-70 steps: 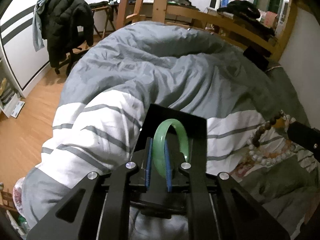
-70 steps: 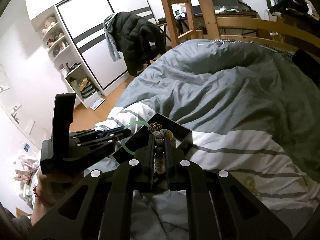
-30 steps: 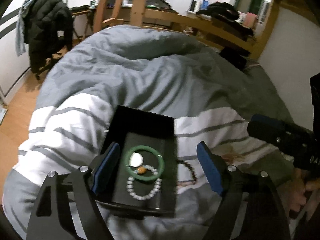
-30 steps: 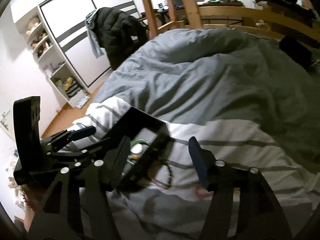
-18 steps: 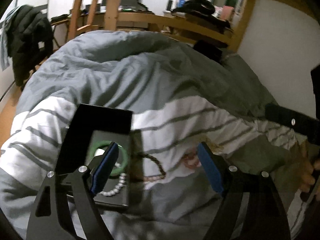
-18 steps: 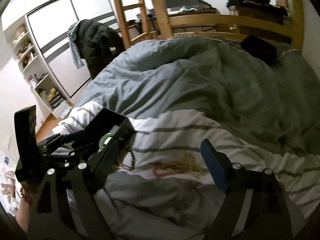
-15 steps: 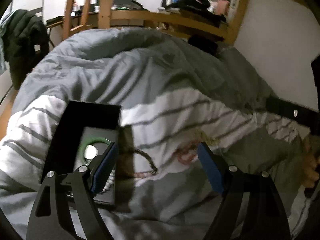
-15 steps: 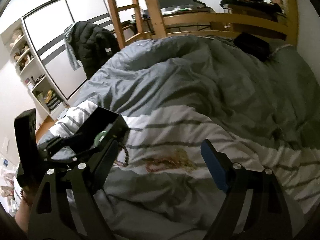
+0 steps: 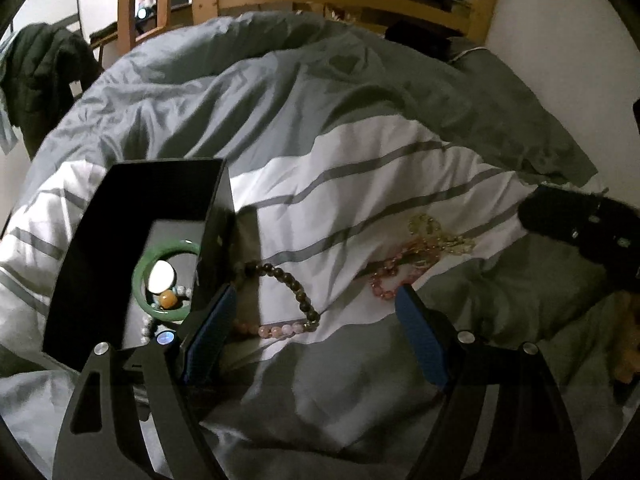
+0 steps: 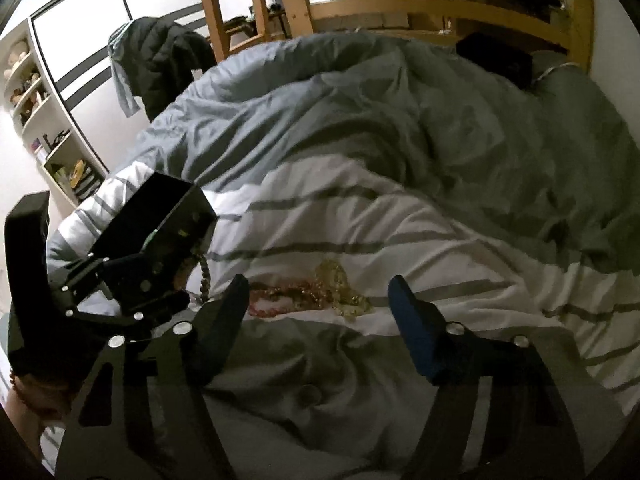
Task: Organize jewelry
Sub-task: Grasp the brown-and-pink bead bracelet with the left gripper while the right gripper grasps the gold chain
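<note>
A black open box (image 9: 100,216) sits on the striped duvet at the left. In it lie a green bangle (image 9: 141,280), a white stone and a pale bead bracelet. A dark and pink bead bracelet (image 9: 294,286) lies on the duvet just right of the box. A pink bead bracelet (image 9: 386,280) and a gold chain (image 9: 434,234) lie further right; the right wrist view shows them as a red and gold heap (image 10: 320,288). My left gripper (image 9: 316,316) is open and empty above the dark bracelet. My right gripper (image 10: 316,300) is open and empty over the heap.
The bed's grey duvet (image 9: 320,100) rises behind. A wooden bed frame and ladder (image 10: 296,0) stand at the back. A chair with a dark jacket (image 10: 160,60) and white shelves (image 10: 48,136) are at the left. A wall runs along the right side.
Both grippers have opened, leaving the green bangle in the box and the dark bracelet beside it. Both have then swung right, toward the pink and gold jewelry on the duvet.
</note>
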Demonstrator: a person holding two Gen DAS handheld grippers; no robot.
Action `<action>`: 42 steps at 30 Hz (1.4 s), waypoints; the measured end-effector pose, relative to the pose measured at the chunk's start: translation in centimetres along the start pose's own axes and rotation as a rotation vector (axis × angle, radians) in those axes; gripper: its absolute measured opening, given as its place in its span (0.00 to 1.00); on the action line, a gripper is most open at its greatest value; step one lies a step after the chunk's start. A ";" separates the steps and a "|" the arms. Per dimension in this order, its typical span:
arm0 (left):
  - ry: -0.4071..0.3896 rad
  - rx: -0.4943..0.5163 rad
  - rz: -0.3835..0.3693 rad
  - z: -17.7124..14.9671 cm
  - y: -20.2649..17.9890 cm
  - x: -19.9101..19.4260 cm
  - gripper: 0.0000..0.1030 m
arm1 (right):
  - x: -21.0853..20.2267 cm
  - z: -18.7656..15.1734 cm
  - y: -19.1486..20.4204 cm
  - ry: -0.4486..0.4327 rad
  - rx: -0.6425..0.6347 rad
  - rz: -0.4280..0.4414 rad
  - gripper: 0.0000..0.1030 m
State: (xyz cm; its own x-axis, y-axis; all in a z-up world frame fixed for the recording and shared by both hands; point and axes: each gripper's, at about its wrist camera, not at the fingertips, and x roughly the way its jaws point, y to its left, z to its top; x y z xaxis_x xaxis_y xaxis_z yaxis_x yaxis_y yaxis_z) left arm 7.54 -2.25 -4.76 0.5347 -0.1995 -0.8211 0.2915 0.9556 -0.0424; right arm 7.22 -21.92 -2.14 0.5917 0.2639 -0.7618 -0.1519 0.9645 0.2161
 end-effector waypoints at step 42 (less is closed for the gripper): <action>0.068 -0.093 -0.154 1.5 0.0 3.4 0.08 | 3.5 0.8 -0.1 -0.069 -0.023 0.044 0.08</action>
State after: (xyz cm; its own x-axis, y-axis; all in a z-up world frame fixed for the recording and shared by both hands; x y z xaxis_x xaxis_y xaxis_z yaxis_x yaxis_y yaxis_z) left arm 10.57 -3.22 -6.71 0.4339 -0.3331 -0.8371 0.2893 0.9315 -0.2206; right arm 9.98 -21.07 -4.33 0.6371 0.3054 -0.7077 -0.1968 0.9522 0.2337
